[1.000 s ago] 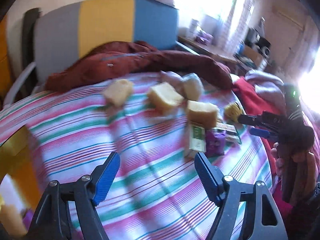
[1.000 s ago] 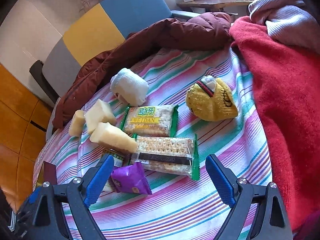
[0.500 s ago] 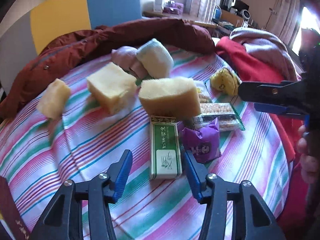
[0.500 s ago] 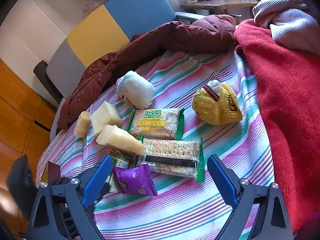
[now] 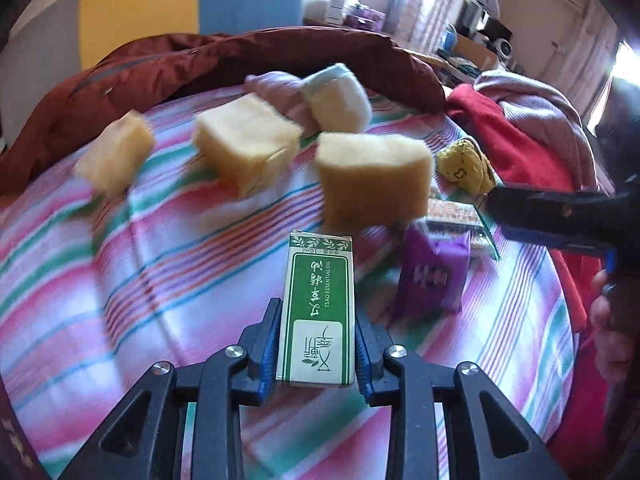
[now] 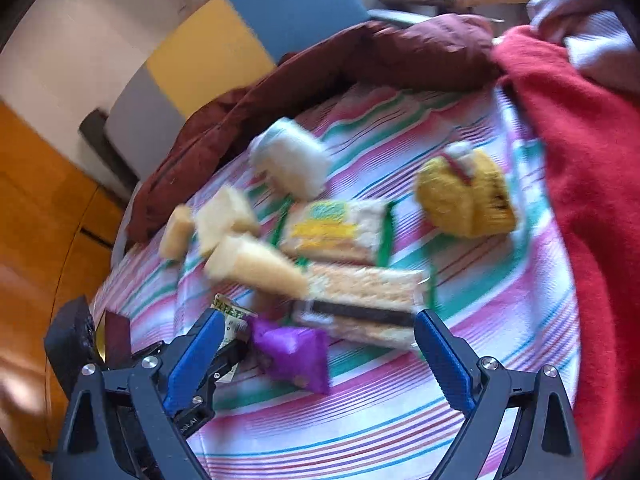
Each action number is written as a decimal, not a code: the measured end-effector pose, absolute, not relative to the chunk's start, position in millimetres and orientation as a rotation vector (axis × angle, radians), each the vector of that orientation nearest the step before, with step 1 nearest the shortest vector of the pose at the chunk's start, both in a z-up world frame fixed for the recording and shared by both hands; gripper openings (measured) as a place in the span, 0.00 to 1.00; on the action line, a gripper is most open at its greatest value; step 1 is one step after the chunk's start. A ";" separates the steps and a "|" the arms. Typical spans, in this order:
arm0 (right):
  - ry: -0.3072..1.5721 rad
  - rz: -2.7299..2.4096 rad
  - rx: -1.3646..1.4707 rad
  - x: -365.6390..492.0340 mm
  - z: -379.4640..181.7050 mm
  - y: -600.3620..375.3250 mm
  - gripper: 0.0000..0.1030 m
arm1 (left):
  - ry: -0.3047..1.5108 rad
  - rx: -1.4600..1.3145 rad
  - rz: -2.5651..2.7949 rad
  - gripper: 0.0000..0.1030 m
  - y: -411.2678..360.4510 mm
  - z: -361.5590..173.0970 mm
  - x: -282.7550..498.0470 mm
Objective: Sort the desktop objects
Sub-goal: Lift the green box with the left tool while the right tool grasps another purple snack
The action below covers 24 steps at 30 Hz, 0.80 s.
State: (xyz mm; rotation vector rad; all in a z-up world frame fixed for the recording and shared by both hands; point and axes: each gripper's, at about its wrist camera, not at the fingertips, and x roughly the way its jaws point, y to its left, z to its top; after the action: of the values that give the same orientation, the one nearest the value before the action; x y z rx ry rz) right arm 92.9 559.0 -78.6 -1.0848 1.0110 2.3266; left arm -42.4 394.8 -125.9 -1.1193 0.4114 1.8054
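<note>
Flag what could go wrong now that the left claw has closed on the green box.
1. The left claw pinches only the near end of the green box; it could pivot or slip on lifting.
2. A sponge block sits at the box's far end and the purple packet beside it; either may get dragged.
3. The open right claw hangs close by; collision is possible.

Green-and-white box (image 5: pixel 320 312), purple packet (image 5: pixel 434 270), pink-green-white striped cloth (image 5: pixel 120 272).

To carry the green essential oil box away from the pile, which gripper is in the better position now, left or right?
Left. The left gripper has just closed its blue pads on the green box. The right gripper stands open above the purple packet, holding nothing.
</note>
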 end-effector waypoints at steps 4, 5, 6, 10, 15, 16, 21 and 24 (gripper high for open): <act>0.965 2.328 -1.172 77.2 -89.7 541.0 0.93 | 0.363 -1.145 1.827 0.30 367.6 -123.9 -39.1; 0.940 2.325 -1.188 72.9 -92.2 536.3 0.93 | 0.351 -1.149 1.831 0.30 360.3 -124.0 -37.7; 0.927 2.323 -1.201 68.6 -94.6 532.5 0.93 | 0.342 -1.151 1.832 0.30 353.6 -123.9 -35.8; 0.857 2.294 -1.225 52.6 -104.2 519.9 0.91 | 0.325 -1.158 1.845 0.30 333.0 -120.4 -30.7; 0.765 2.225 -1.220 37.1 -113.4 518.1 0.61 | 0.321 -1.169 1.871 0.30 315.9 -119.8 -26.4; 0.746 2.215 -1.219 36.2 -112.8 518.0 0.55 | 0.313 -1.170 1.873 0.30 312.3 -119.1 -26.2; 0.735 2.205 -1.259 41.4 -108.9 512.2 0.42 | 0.284 -1.151 1.898 0.30 293.9 -111.6 -25.0; 0.746 2.214 -1.265 48.4 -107.7 506.0 0.42 | 0.259 -1.150 1.911 0.30 287.9 -107.8 -24.9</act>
State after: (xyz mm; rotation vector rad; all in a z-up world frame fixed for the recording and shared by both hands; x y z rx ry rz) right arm 48.4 506.0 -107.7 -1.2649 0.7459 2.2140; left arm -24.9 287.9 -107.8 -1.1503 0.2595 1.9106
